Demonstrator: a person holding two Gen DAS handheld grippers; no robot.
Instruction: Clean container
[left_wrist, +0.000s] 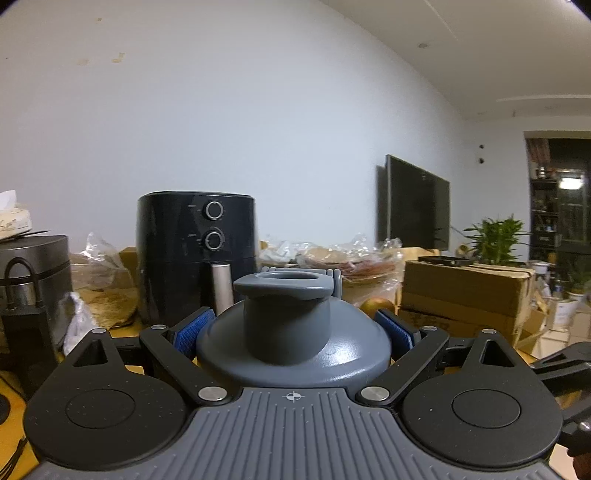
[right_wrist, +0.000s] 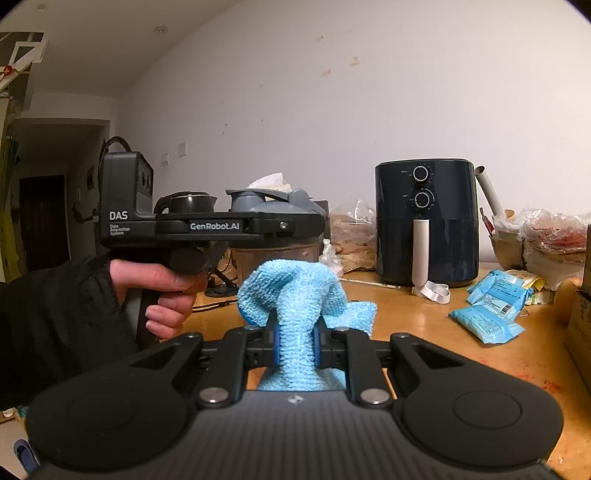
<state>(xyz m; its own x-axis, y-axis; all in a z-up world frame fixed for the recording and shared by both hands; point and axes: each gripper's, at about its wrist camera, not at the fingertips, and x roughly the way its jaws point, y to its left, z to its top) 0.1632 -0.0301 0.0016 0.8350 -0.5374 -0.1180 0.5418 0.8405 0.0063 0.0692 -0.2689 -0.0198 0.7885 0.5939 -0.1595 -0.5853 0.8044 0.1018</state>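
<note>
At the centre of the left wrist view, the left hand-held gripper (left_wrist: 293, 328) clamps its blue pads (left_wrist: 188, 332) on the grey-lidded container (left_wrist: 291, 332). In the right wrist view's lower centre, the right hand-held gripper (right_wrist: 294, 339) pinches a light blue cloth (right_wrist: 295, 295) above the wooden surface (right_wrist: 424, 325). A black air fryer (right_wrist: 426, 221) stands centre right.

Wooden table (right_wrist: 436, 325) bears a black air fryer (right_wrist: 426, 221), blue packets (right_wrist: 487, 314), perhaps a cardboard box (left_wrist: 461, 295)
</note>
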